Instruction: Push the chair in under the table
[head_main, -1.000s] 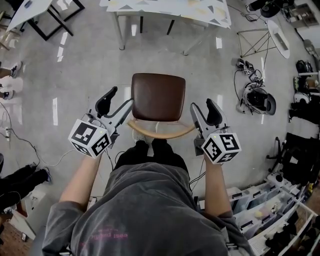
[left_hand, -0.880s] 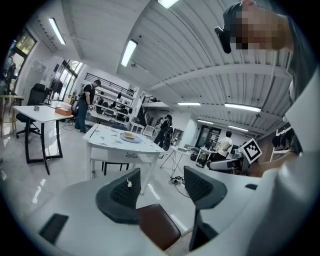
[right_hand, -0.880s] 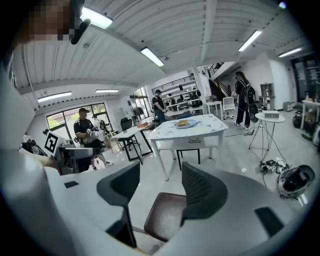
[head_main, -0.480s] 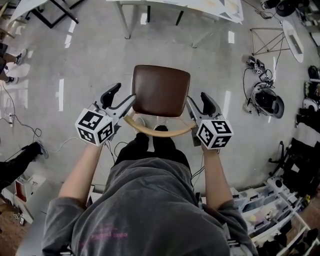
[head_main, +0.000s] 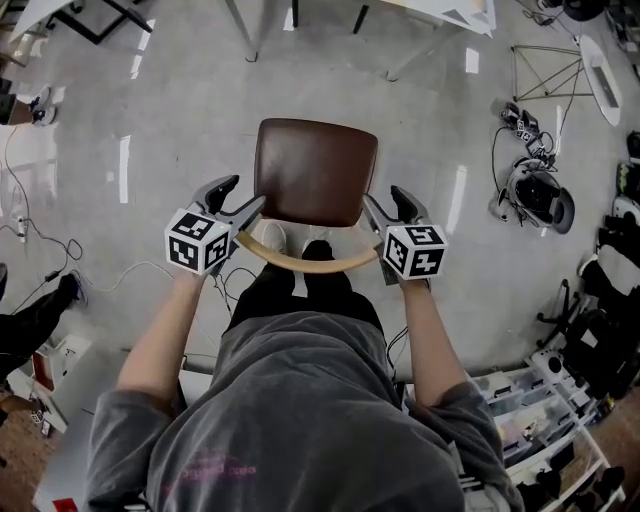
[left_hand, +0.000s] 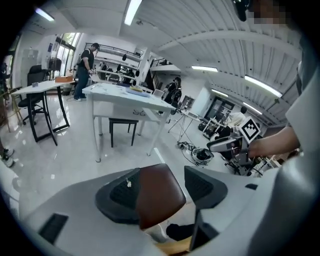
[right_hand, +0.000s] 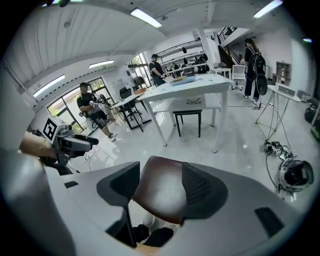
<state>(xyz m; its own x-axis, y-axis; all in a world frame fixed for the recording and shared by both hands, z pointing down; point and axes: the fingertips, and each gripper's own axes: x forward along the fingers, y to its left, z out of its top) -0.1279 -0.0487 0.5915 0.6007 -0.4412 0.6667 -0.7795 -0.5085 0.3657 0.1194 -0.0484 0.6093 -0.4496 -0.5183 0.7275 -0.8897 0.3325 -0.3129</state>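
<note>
Left gripper (head_main: 240, 198) and right gripper (head_main: 385, 203) are hovering spread beside the chair (head_main: 316, 170). Rigid, probably light, it is offering its backrest (head_main: 310, 263) for pushing

Bright, even indoor light; fisheye edges.
Ceiling strip lights (left_hand: 132, 11) glare white and leave streaks on the glossy floor (head_main: 180, 120); the chair seat (right_hand: 161, 194) carries a soft sheen. Both gripper views bend hard toward dark, rounded corners, with the nearest foreground slightly soft.
</note>
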